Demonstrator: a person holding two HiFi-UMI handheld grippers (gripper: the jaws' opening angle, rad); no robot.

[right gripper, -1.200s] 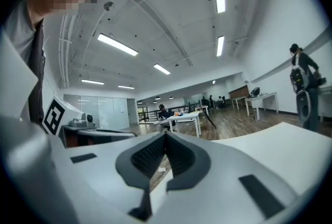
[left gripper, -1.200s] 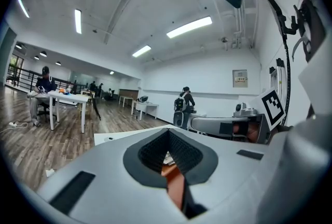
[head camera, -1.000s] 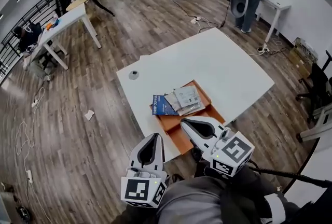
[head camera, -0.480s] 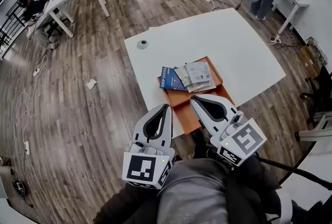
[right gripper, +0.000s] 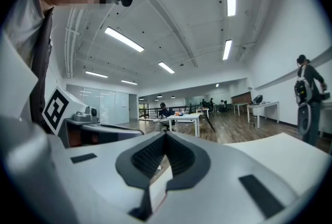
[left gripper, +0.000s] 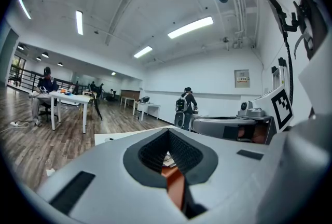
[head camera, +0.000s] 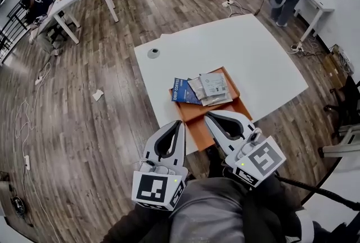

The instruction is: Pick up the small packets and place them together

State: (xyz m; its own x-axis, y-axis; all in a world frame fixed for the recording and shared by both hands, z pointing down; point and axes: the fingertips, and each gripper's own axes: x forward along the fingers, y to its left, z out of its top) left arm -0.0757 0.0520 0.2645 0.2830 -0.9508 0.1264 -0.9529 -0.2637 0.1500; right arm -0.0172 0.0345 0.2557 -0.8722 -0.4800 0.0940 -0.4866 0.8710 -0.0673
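Head view: the small packets, one blue drip-coffee sachet (head camera: pixel 181 91) and several pale grey-white sachets (head camera: pixel 212 84), lie overlapping at the far end of a flat orange tray (head camera: pixel 203 130) on the white tabletop (head camera: pixel 264 67), the blue one at the tray's left edge. Over the tray's near end, the left gripper (head camera: pixel 179 123) and right gripper (head camera: pixel 209 117) hang side by side, each with fingers pressed together on nothing, apart from the packets. A small grey round disc (head camera: pixel 153 53) sits on the tabletop, far left of the tray.
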